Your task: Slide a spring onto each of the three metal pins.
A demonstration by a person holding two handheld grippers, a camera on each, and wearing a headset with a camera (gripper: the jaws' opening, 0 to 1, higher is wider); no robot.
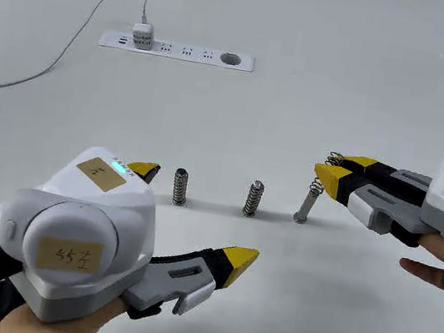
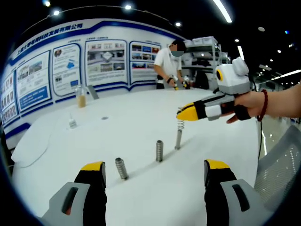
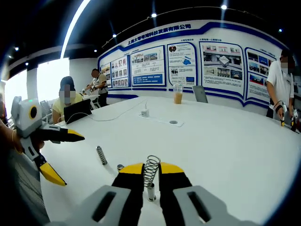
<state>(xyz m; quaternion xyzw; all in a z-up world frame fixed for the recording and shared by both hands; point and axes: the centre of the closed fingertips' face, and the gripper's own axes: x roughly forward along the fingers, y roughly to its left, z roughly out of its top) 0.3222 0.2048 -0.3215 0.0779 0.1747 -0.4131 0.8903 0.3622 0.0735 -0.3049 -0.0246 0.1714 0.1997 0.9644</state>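
White table top (image 1: 369, 88) spreads out wide, with a power strip (image 1: 177, 50) lying far back on it. Three metal pins stand in a row, side to side, on the near side of that strip. The left pin (image 1: 180, 187) and the middle pin (image 1: 254, 199) each wear a spring and stand almost straight up. The right pin (image 1: 304, 210) leans over. Its foot is on the table and its top tips to the right, toward the right tongs (image 1: 333, 171). Those tongs reach in from the right and are squeezed on the last spring (image 1: 317, 186). This spring sits right between their two jaws, and its low end is over the top of the leaning pin. Its long way runs in line with that pin, up and a bit to the right. The left tongs (image 1: 202, 214) hover low, near the left pin. Their jaws are wide apart and hold nothing, and one jaw is just beside the left pin.
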